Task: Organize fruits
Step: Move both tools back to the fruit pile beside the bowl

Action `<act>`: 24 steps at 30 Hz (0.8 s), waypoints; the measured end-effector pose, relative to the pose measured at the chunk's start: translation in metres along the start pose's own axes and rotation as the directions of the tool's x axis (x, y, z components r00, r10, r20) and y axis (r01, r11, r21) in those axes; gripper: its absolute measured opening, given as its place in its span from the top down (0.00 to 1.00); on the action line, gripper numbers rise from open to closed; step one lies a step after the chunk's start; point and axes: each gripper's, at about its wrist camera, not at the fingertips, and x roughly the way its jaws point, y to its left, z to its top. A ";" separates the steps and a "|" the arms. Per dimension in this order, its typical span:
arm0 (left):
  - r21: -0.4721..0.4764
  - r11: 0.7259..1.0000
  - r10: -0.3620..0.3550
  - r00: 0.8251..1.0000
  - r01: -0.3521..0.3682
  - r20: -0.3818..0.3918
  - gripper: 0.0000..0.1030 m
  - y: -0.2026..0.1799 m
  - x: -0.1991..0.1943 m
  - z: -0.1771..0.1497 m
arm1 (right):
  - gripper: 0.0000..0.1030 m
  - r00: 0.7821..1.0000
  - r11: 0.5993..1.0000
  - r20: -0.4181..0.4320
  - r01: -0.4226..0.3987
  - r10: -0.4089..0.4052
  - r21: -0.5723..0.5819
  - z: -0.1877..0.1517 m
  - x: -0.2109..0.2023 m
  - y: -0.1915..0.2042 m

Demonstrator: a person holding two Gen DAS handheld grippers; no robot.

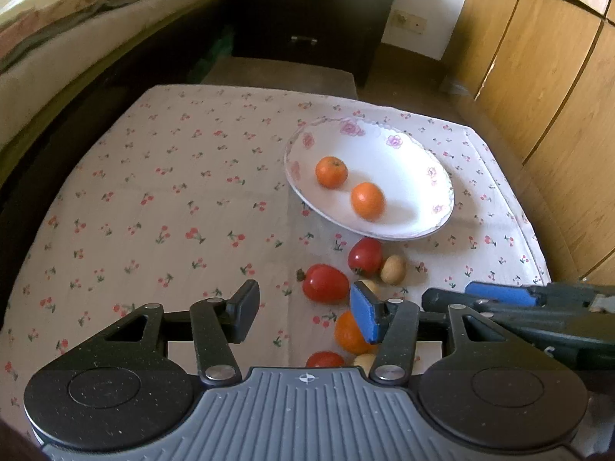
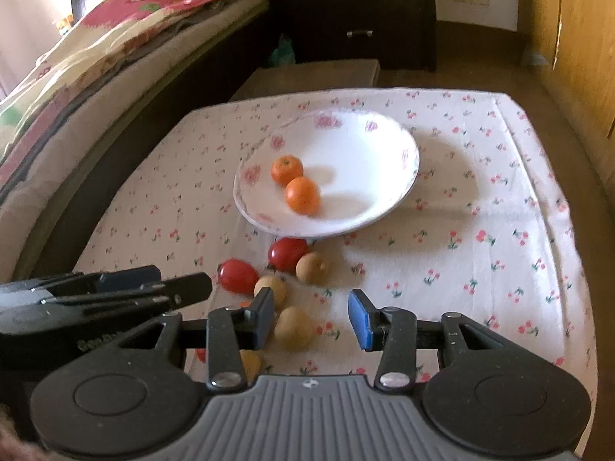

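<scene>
Both grippers are angled down over loose fruit. The left gripper [image 1: 305, 313] and right gripper [image 2: 313, 317] are held apart, grasping nothing. Beyond, 2 oranges [image 1: 331, 171] are seen inside 1 white bowl [image 1: 407, 153].

Home bedroom, bed [image 1: 57, 38], dark nightstand [image 1: 311, 15], wooden wardrobe [image 1: 546, 77]
</scene>
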 end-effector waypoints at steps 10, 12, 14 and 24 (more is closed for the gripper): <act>-0.029 1.000 0.000 1.000 0.000 -0.013 0.39 0.012 -0.002 -0.004 | 0.58 0.999 0.999 -0.052 -0.001 -0.001 -0.034 -0.005 0.015 0.012; -0.029 1.000 -0.001 1.000 0.000 -0.015 0.39 0.013 -0.002 -0.005 | 0.58 0.998 0.999 -0.064 -0.002 0.000 -0.033 -0.005 0.020 0.012; -0.028 1.000 -0.001 1.000 0.000 -0.019 0.39 0.013 -0.002 -0.005 | 0.58 0.997 0.999 -0.076 0.006 -0.009 -0.042 -0.006 0.025 0.013; -0.020 1.000 -0.001 0.999 0.000 -0.045 0.38 0.014 0.002 -0.010 | 0.64 0.995 0.993 -0.080 0.045 -0.054 -0.109 -0.007 0.034 0.020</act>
